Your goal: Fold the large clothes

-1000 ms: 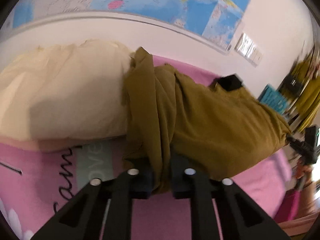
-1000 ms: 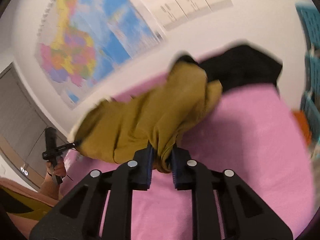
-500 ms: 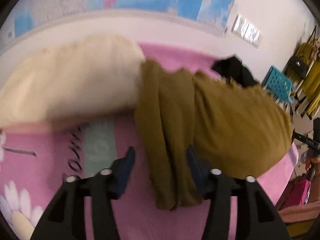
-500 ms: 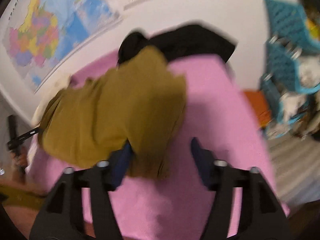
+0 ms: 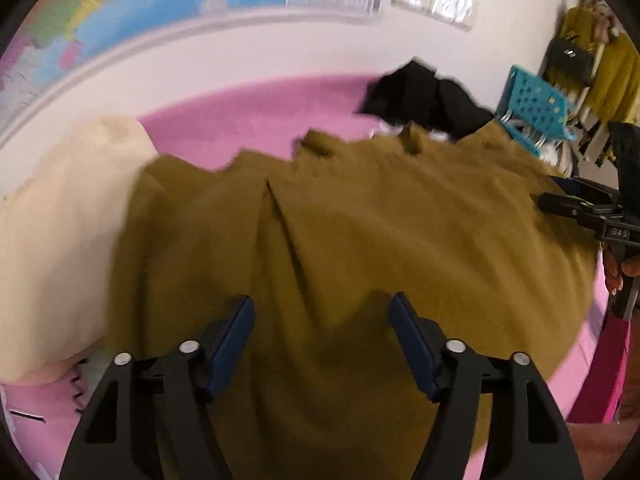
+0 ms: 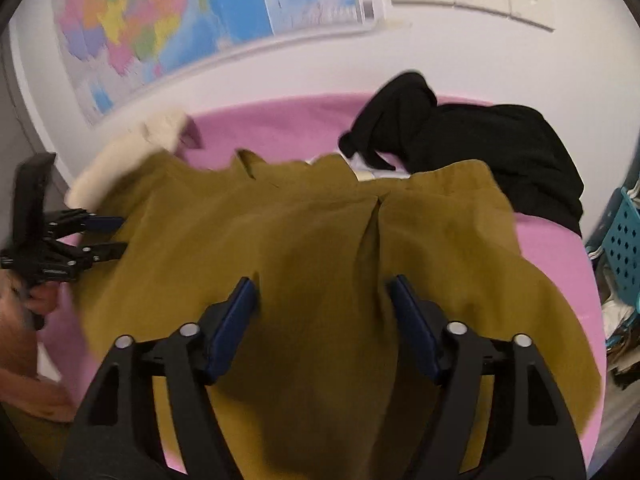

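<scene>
Olive shirt (image 5: 360, 248) lies spread on pink bed (image 5: 248, 116), w/ cream pillow (image 5: 60, 232) beside it. Left gripper (image 5: 322, 336) & right gripper (image 6: 323, 316) both spread wide over shirt, gripping nothing. Black clothes (image 6: 472, 136) behind shirt.

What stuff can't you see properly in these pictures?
- Bed under the olive garment: covered by the cloth, both views.
- Garment's near edge: cut off by the bottom edge and the open left gripper and right gripper.
- Map: blurred, text unreadable.
- Black clothes: partly hidden behind the garment.
- Blue basket: cut off at the right edge.
</scene>
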Action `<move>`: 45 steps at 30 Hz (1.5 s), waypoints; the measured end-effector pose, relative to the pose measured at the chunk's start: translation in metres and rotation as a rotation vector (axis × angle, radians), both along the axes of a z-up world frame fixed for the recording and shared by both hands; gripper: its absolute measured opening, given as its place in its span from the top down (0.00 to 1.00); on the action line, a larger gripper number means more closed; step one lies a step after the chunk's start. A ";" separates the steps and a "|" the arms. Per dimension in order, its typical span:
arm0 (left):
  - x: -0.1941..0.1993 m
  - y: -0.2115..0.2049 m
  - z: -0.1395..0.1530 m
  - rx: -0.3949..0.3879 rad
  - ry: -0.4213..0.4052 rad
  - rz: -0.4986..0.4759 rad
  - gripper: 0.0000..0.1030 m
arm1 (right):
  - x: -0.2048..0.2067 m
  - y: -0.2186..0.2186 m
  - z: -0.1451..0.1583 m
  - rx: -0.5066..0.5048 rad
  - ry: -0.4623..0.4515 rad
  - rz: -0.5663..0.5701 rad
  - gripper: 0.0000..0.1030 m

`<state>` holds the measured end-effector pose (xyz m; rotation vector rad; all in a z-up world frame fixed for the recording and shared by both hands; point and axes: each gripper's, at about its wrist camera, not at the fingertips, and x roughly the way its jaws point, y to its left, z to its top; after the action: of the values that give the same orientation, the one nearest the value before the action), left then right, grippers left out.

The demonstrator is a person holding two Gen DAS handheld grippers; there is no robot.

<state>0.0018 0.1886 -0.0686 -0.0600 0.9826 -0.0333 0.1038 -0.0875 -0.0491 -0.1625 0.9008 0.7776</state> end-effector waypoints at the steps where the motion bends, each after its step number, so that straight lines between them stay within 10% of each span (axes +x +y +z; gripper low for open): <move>1: 0.005 -0.002 -0.003 0.008 -0.002 -0.006 0.41 | 0.002 0.006 -0.002 -0.012 -0.015 0.014 0.56; 3: 0.006 -0.005 -0.004 0.025 -0.023 -0.033 0.63 | 0.003 0.011 -0.001 0.017 -0.010 0.050 0.89; 4: 0.006 -0.003 -0.004 0.013 -0.025 -0.033 0.82 | 0.000 0.013 0.002 0.006 -0.036 0.055 0.92; 8: 0.020 0.000 0.006 -0.017 -0.048 -0.007 0.98 | 0.003 -0.003 0.036 0.105 -0.160 -0.001 0.99; 12: 0.023 0.005 0.031 -0.043 -0.153 0.024 0.98 | 0.012 -0.005 0.044 0.158 -0.198 -0.024 0.99; 19: 0.025 0.015 -0.002 0.000 -0.102 0.076 0.94 | 0.028 0.002 -0.018 0.051 -0.046 -0.018 0.96; 25: 0.010 0.012 0.011 0.027 -0.165 0.093 0.79 | 0.019 -0.011 -0.003 0.103 -0.050 -0.036 0.63; 34: -0.005 0.004 0.021 0.063 -0.199 0.095 0.59 | 0.004 -0.053 0.020 0.205 -0.058 -0.058 0.61; 45: -0.019 0.021 0.008 0.044 -0.164 0.153 0.48 | 0.040 -0.085 -0.022 0.191 0.069 -0.253 0.61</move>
<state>-0.0171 0.2099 -0.0606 -0.0909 0.8124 0.1224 0.1441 -0.1725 -0.0707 0.1448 0.8863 0.6314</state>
